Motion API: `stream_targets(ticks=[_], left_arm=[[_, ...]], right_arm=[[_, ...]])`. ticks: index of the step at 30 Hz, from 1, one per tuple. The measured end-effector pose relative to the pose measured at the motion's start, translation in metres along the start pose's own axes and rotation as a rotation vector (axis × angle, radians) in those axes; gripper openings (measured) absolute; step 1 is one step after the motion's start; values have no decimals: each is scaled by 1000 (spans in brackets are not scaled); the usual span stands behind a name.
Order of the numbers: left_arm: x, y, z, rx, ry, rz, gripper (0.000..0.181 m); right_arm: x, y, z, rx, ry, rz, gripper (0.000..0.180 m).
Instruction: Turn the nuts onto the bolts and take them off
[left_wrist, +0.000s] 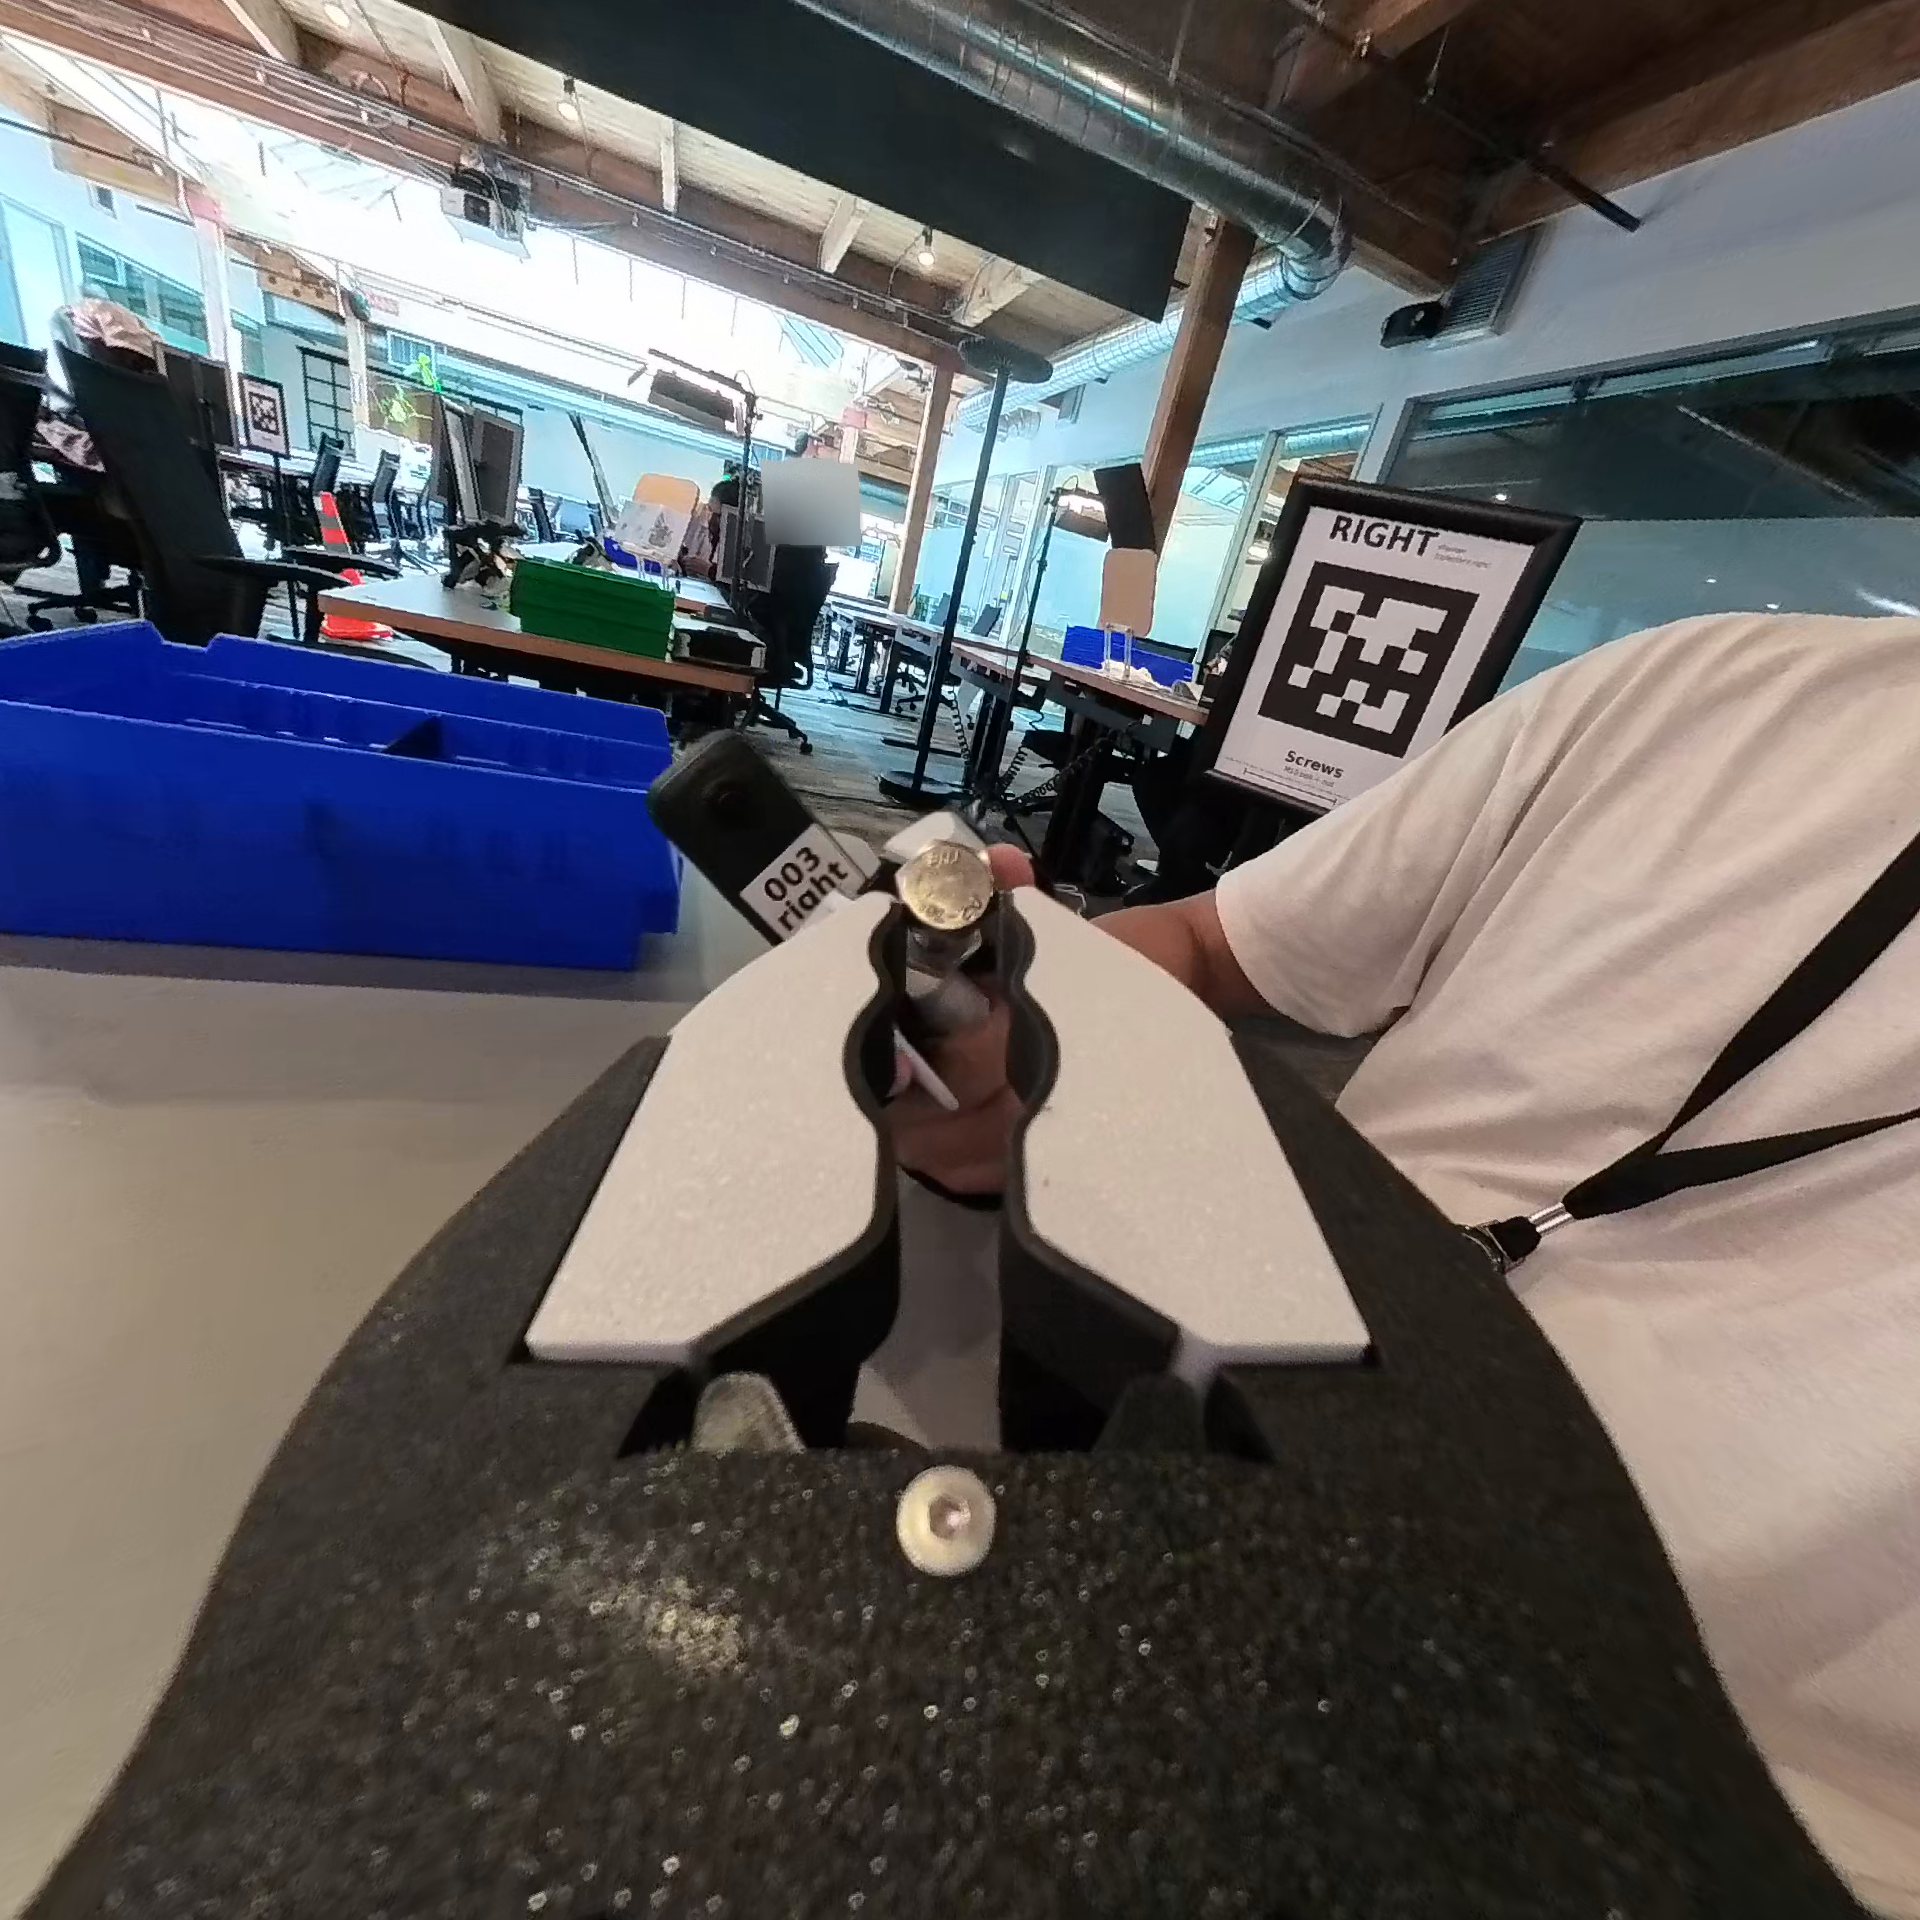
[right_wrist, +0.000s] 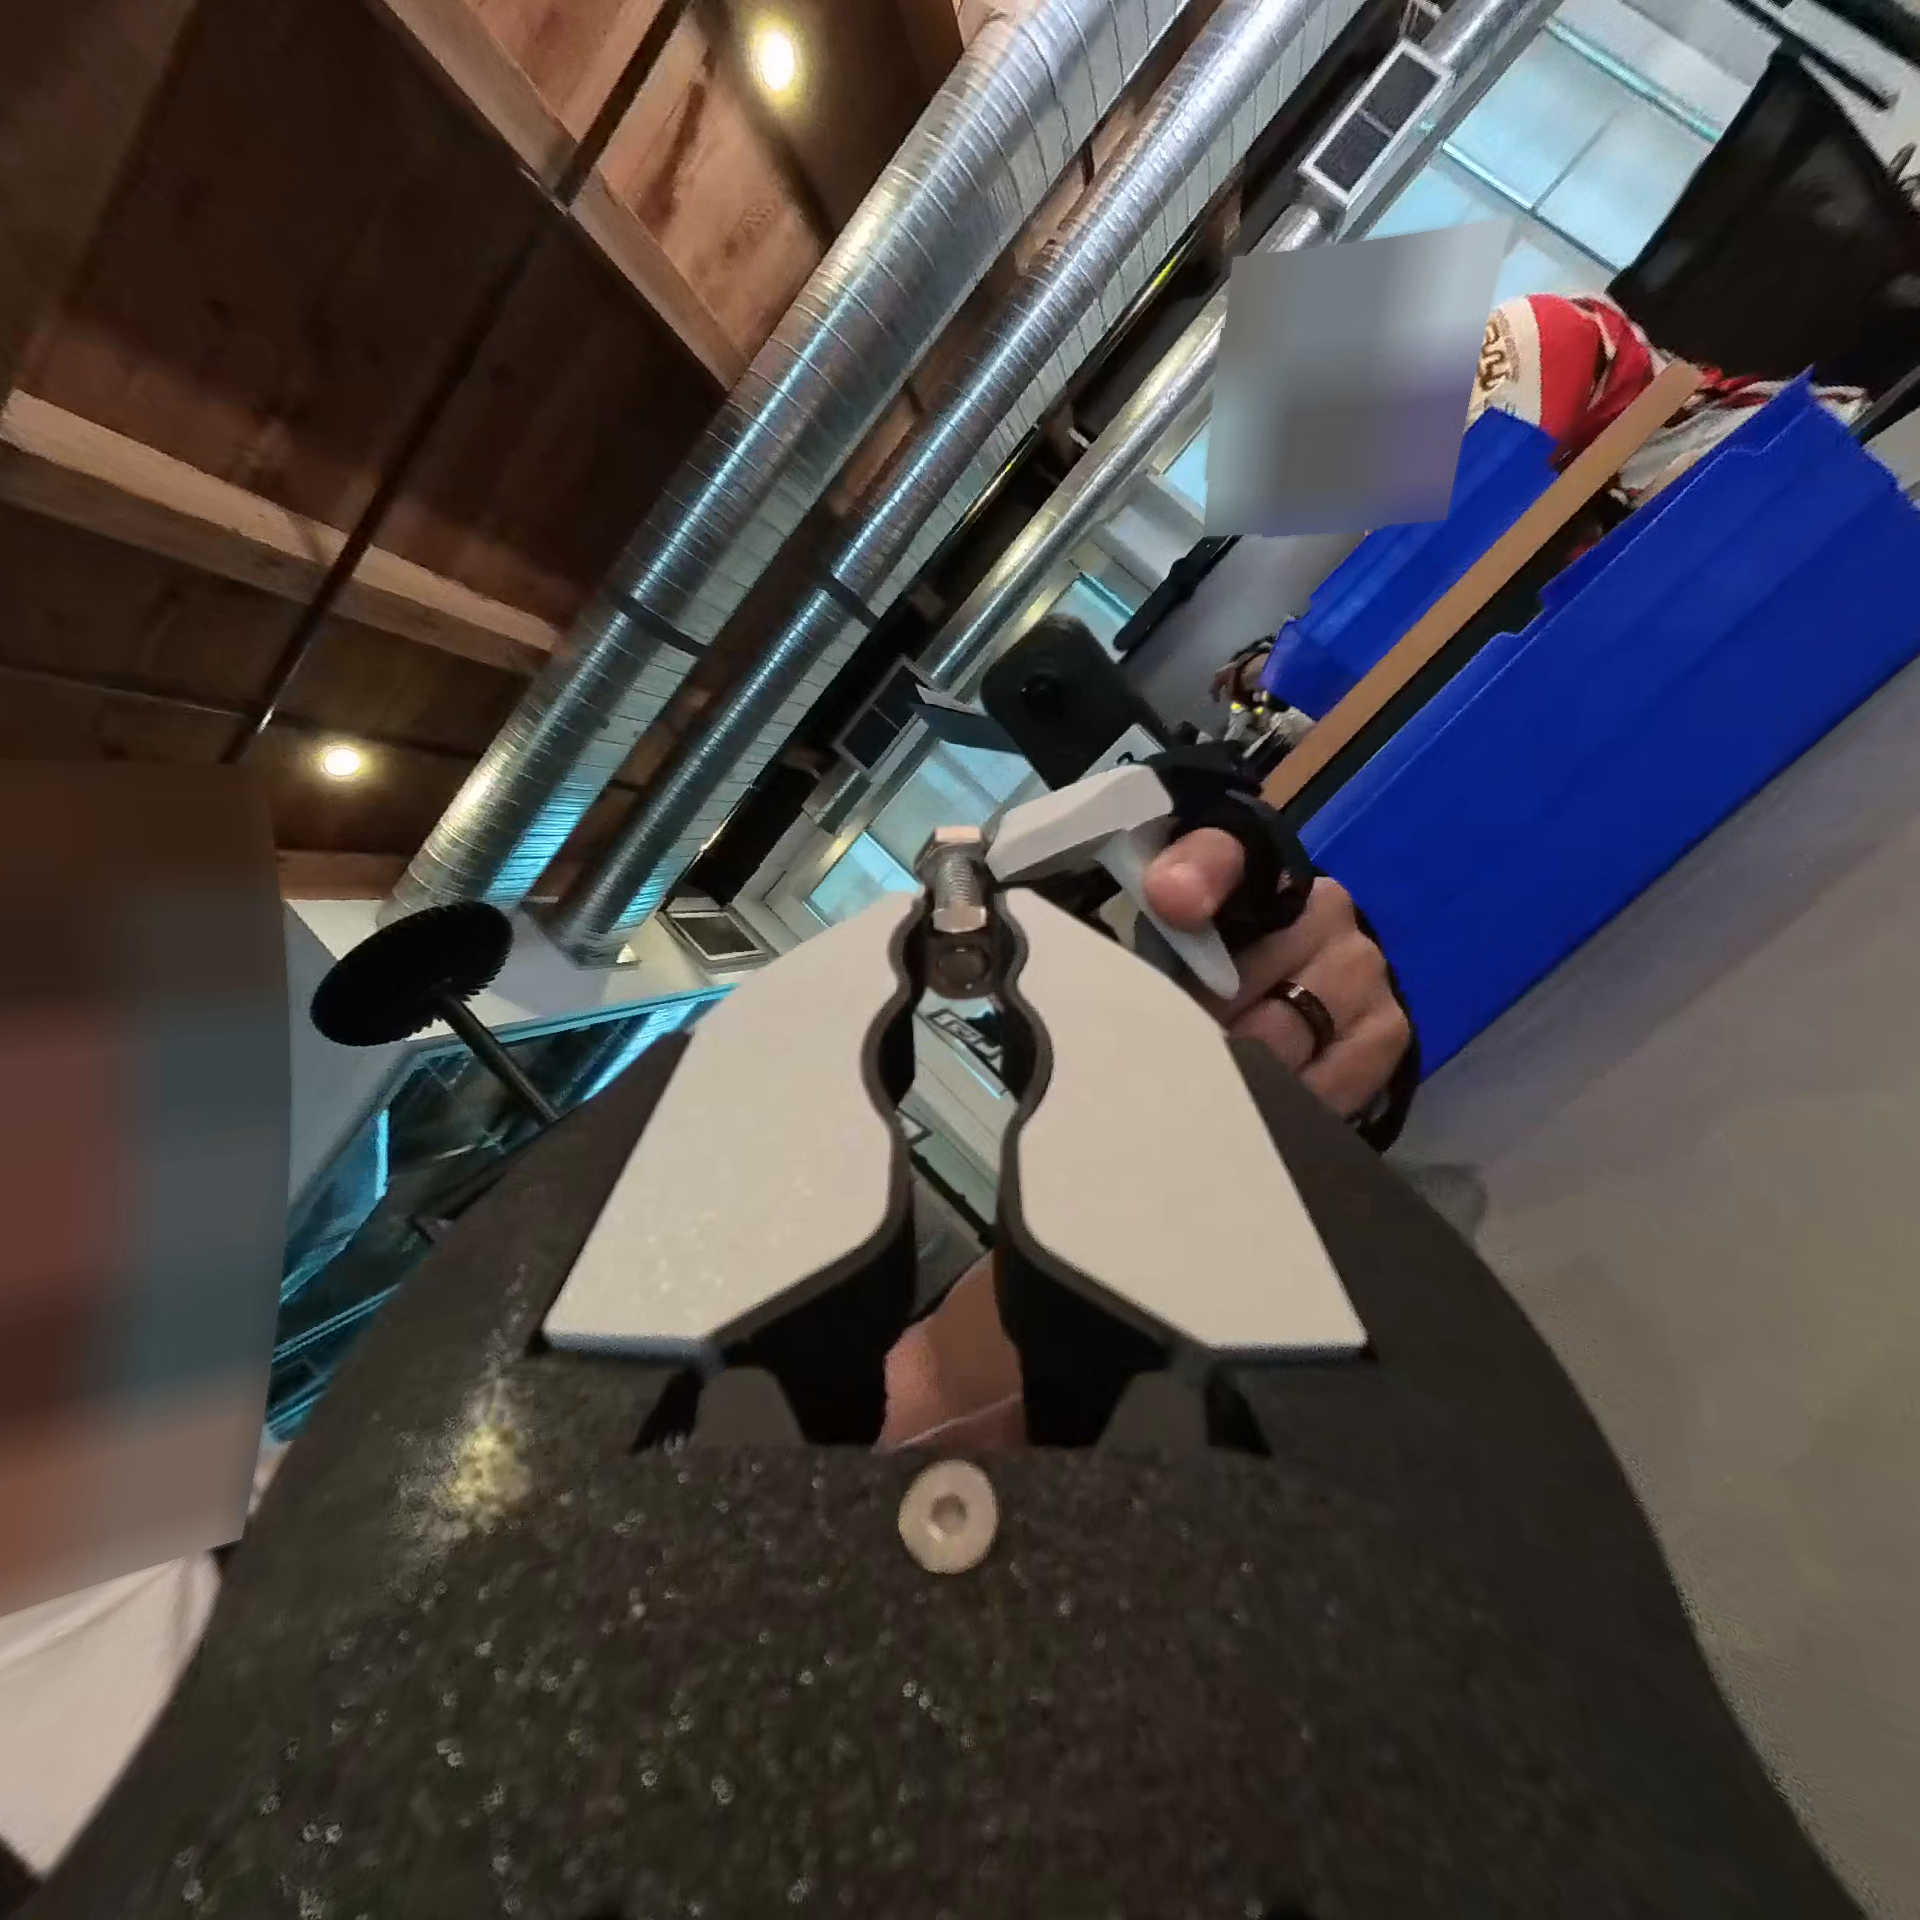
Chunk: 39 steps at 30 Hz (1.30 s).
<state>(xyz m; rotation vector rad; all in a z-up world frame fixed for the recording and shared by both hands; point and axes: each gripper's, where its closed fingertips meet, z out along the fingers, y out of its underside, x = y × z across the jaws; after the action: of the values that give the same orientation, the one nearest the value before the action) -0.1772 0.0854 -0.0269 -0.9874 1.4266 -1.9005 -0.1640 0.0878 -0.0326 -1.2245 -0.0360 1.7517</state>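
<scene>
My left gripper is shut on a steel bolt just under its head. The head faces the camera and the shank runs away toward my right gripper, which shows behind it with its black camera. In the right wrist view my right gripper is shut on a hex nut that sits on the bolt's threaded shank. The bolt head is at the far end, where a white finger of my left gripper pinches it. Both are held in the air above the table.
A blue plastic bin stands on the grey table at the left; it also shows in the right wrist view. A black-framed sign with a checkered marker stands at the right. The person's white shirt is close by. Left and right tips are no more than a few centimetres apart.
</scene>
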Motion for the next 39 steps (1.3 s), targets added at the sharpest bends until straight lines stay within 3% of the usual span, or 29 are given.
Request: stream_targets(ticks=[3,4,9,11,14,20,25,28,33,37,39], left_arm=[[-2,-1,-1,1,-18,11,16],[-3,-1,-1,1,-25,14,16],[-3,-1,0,7,-22,13,16],[-3,-3,-1,16,-26,19,16],[-3,-7,-4,36,-32,33,16],[-5,-9,-4,44,-64,70,16],[-5,-4,-1,10,-65,72,16],[-6,-1,0,-1,-69,73,16],[-7,0,0,-6,-69,60,16],[-8,2,0,-9,-62,44,16],[-6,2,1,-2,-43,29,16]], right_arm=[[0,-5,2,-38,23,-74,10],[-1,-6,2,-58,46,-152,0],[-1,-10,5,-210,220,-700,0],[-8,-16,3,-203,213,-758,4],[-9,-14,2,-174,147,-439,44],[6,1,-3,13,-44,281,50],[12,9,5,20,-65,329,45],[4,3,6,20,-96,269,18],[5,3,5,-54,15,-64,17],[7,0,3,-238,183,-742,17],[9,0,2,-357,270,-1179,17]])
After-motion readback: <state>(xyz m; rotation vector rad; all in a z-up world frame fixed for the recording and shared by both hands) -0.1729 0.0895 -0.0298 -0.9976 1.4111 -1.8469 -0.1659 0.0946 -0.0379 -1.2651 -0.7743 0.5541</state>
